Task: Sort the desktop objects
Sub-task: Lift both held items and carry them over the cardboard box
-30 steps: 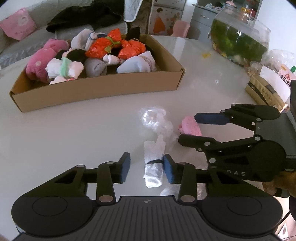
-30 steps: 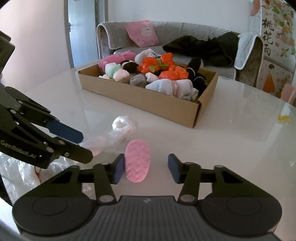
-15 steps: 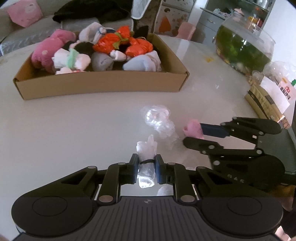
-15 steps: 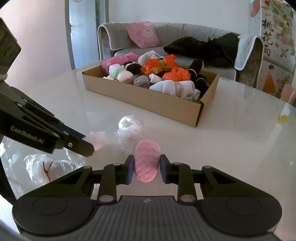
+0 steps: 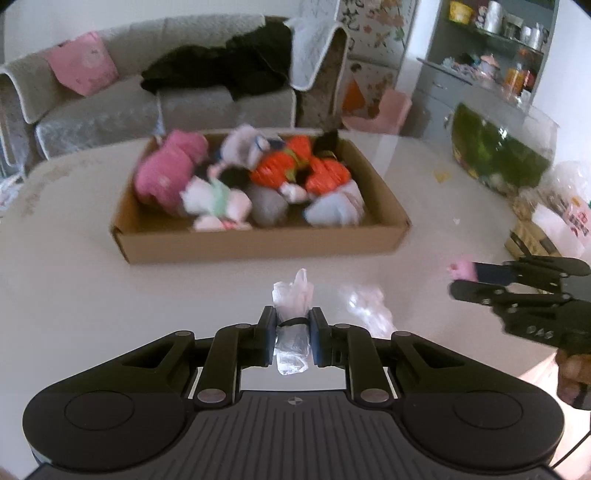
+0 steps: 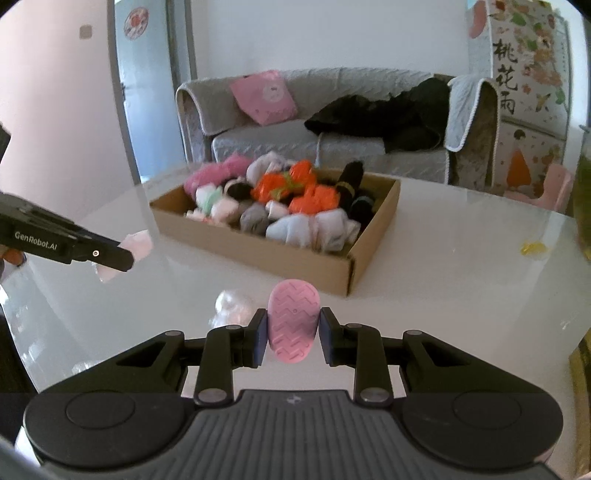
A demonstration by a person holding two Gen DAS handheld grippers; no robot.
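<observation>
This is a home living room. A grey sofa (image 6: 332, 122) with a quilted cover stands at 12 o'clock behind the glossy white table (image 6: 461, 258), bearing a pink cushion (image 6: 264, 98) and a heap of dark clothing (image 6: 388, 118). A glass fish bowl (image 5: 502, 155) sits at 2 o'clock, and shelves of jars and tins (image 5: 495, 26) rise beyond it.

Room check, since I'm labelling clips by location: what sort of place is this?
Likely a home living room: a grey sofa behind the white table, a fish tank and shelves of household items.
</observation>
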